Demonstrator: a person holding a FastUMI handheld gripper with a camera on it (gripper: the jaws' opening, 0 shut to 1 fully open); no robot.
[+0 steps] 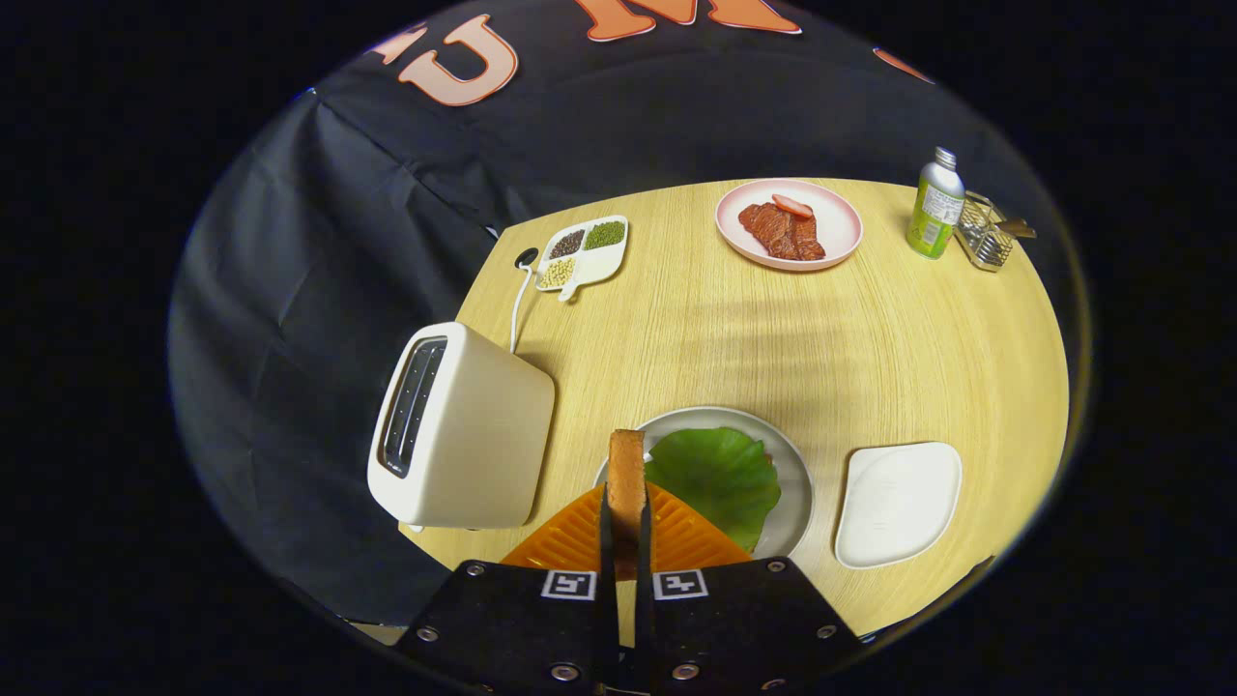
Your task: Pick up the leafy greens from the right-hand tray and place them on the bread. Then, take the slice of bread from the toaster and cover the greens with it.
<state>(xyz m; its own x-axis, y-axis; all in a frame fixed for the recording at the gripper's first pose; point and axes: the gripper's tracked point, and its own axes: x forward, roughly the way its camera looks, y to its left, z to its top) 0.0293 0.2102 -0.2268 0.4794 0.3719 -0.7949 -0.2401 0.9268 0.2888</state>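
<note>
- Holding the bread slice [626, 474] edge-on: your gripper [626, 527] is closed narrow on it, both fingers pressing its flat faces, crust edge pointing up and forward.
- Slice sits above the near-left rim of the round grey plate [800, 483]; the leafy greens [720, 478] lie on that plate just right of the slice. The bread beneath the leaf is almost fully covered, so you cannot judge its outline exactly.
- Toaster [464, 430] stands to the left of the plate, slot apparently vacant; white tray [899, 503] to the right of the plate carries nothing now. Judgement: greens step done, covering step in hand.
- Shift the slice rightward until it is over the leaf's centre, then roll the wrist so a flat face turns down.
- Lower until the slice rests on the leaf before you let go; dropping from height risks it sliding off the curled leaf.
- Release slowly and withdraw straight back, clear of the plate rim.
</note>
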